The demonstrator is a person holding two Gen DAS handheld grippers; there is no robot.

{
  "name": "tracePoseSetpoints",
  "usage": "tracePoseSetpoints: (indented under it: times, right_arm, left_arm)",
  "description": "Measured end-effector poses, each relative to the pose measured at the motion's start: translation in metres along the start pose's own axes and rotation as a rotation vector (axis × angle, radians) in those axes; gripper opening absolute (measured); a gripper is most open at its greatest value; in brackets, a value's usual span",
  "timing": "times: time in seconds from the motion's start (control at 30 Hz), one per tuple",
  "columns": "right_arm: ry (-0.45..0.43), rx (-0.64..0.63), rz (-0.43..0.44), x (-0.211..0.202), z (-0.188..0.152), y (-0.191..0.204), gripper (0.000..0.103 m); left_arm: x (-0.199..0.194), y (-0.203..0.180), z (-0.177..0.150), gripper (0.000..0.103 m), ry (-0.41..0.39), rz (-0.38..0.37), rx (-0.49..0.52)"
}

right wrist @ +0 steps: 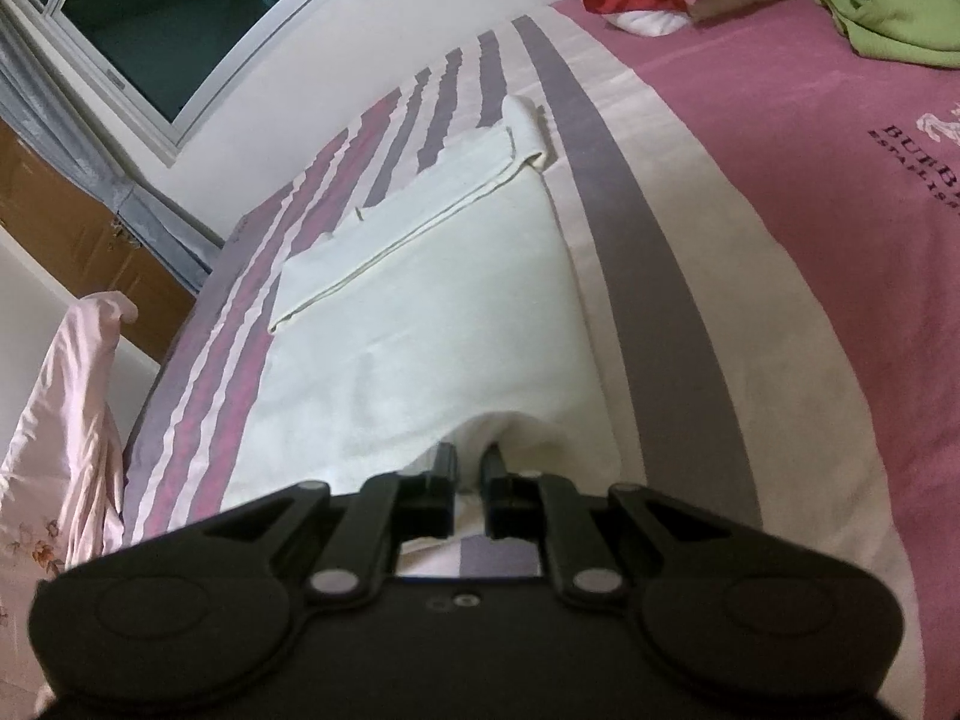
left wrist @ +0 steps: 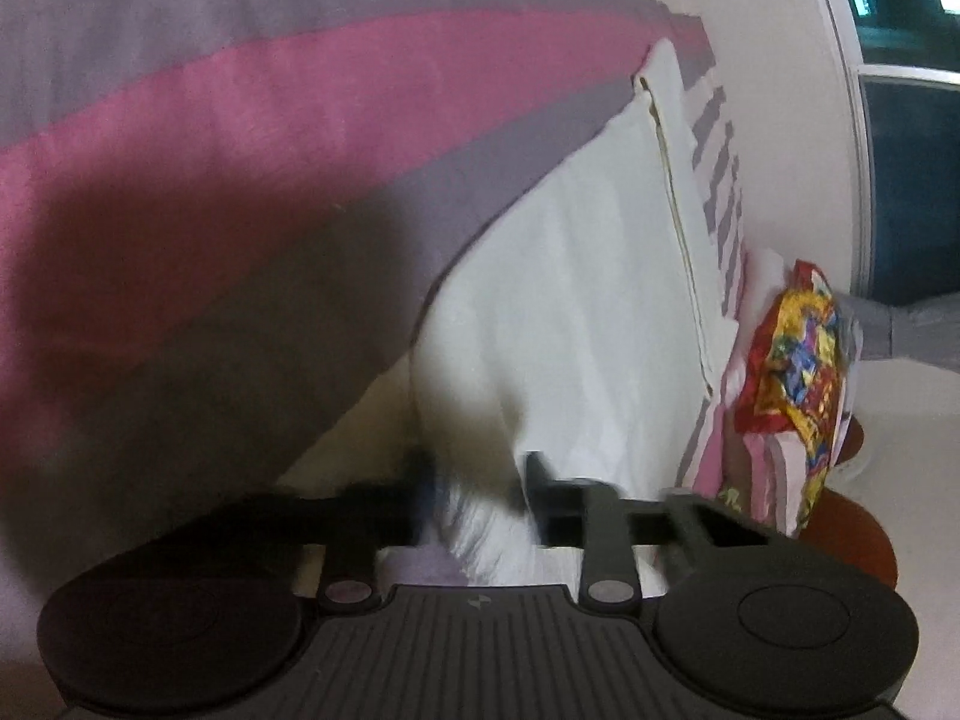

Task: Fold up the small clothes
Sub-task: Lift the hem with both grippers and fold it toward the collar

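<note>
Striped bedspread (right wrist: 660, 312) in pink, grey and cream, with a cream garment (right wrist: 432, 324) lying flat on it.

Both grippers hold the garment's near edge. Right gripper (right wrist: 470, 480) has its jaws closed on a raised pinch of the cloth. Left gripper (left wrist: 480, 480), blurred, has cloth bunched between its jaws, pinched as well. Far side of the garment shows a folded hem and a small turned-up flap. Beyond it lie a colourful bag (left wrist: 792, 384) and, well apart on the pink part, a green cloth (right wrist: 888, 6). Wall and dark window (right wrist: 156, 18) stand behind the bed, and a pale pink cloth (right wrist: 66, 420) hangs at the left.
</note>
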State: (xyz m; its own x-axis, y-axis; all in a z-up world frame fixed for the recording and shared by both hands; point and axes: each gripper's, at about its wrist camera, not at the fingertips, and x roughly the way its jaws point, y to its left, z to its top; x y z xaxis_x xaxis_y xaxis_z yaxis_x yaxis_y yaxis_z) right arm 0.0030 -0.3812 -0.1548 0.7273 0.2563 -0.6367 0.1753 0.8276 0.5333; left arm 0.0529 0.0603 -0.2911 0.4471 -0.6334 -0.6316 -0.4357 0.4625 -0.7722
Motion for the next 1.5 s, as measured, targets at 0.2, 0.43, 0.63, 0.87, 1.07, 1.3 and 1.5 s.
tracePoseSetpoints:
  times: [0.2,0.43,0.63,0.87,1.07,1.3,1.5]
  right_arm:
    - [-0.019,-0.027,0.001,0.0,0.004,0.005,0.009]
    - [-0.105,-0.046,0.021,0.001,0.036,0.021,0.009]
    - [-0.191,-0.041,0.025,0.029,0.097,0.026,0.009]
    - [-0.236,-0.037,0.032,0.101,0.173,0.029,0.009]
    - [-0.247,-0.034,0.008,0.168,0.219,0.022,0.009]
    - [-0.201,-0.014,-0.089,0.242,0.252,0.0,0.009]
    - [-0.174,-0.04,-0.17,0.274,0.262,-0.003,0.01]
  left_arm:
    - [-0.007,-0.044,0.012,0.011,-0.063,-0.036,0.151]
    - [0.004,-0.118,0.064,0.011,-0.131,-0.108,0.24]
    - [0.045,-0.175,0.125,0.011,-0.166,-0.136,0.285]
    - [0.115,-0.217,0.185,0.011,-0.185,-0.125,0.266]
    - [0.178,-0.255,0.22,0.011,-0.155,-0.106,0.303]
    - [0.219,-0.265,0.255,0.011,-0.164,-0.009,0.245]
    - [0.225,-0.275,0.273,0.011,-0.132,0.04,0.258]
